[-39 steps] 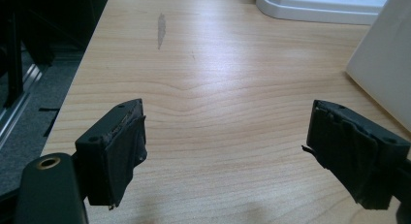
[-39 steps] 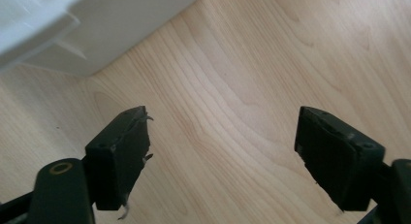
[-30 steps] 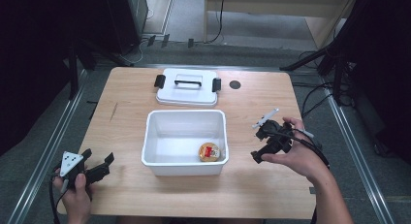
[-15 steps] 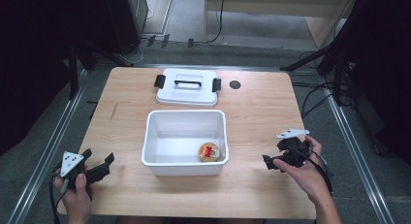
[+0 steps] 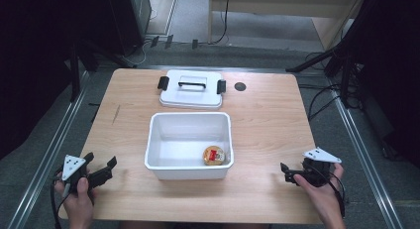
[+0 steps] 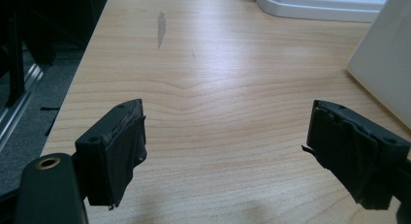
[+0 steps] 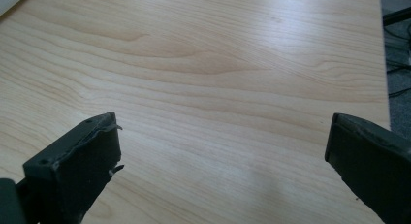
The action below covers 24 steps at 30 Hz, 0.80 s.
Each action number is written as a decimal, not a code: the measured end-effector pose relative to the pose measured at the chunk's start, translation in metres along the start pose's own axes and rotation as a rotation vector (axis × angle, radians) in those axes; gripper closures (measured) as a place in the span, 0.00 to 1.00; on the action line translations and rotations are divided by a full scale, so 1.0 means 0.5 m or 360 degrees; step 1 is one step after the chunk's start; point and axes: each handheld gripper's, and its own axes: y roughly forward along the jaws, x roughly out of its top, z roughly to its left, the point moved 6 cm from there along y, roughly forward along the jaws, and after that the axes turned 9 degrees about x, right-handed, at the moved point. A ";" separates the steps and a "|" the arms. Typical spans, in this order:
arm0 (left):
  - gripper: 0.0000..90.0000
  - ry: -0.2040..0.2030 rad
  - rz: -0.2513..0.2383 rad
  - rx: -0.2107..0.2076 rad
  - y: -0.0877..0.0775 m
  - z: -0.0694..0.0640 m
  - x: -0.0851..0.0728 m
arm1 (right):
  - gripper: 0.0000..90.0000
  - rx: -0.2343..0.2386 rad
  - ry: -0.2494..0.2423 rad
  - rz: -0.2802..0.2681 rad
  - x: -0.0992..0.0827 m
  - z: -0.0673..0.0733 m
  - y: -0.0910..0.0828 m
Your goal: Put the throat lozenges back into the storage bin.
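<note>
At the table's near left corner: the left black two-jaw gripper lies low over the light wooden table top, held in a hand, a grey three-cornered plate on its top.
Left gripper's jaws: spread wide with nothing between them; the left gripper view shows bare wood grain in the gap.
Left gripper's surroundings: in its own view a white wall of the bin rises at the right, apart from the jaw, and a grey smudge marks the wood farther off.
Right gripper: the right black two-jaw gripper sits near the table's near right corner, held in the other hand, well apart from the bin.
Right gripper's jaws: set wide and empty in the right gripper view, with plain wood beneath them.
Bin: a white rectangular plastic bin stands open at the middle of the table, between the two grippers.
Can: a small round tin with a red and yellow top lies inside the bin, in its near right corner, close against the walls.
Lid: a white flat plastic lid with a handle and two black clips lies on the table just beyond the bin, not on it.
Table mark: a small dark round spot sits just to the right of the lid.
</note>
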 end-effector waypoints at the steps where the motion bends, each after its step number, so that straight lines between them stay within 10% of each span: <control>1: 0.17 -0.0001 0.0000 0.0000 0.000 0.000 0.000 | 0.00 0.0002 0.0012 -0.0014 -0.004 -0.003 -0.002; 16: 0.17 0.0010 0.0011 -0.0002 0.000 -0.001 -0.001 | 0.00 -0.0014 0.0246 -0.0342 -0.056 -0.056 -0.035; 24: 0.17 -0.0004 0.0011 -0.0003 0.000 0.000 -0.001 | 0.00 0.0085 0.0313 -0.0363 -0.060 -0.059 -0.030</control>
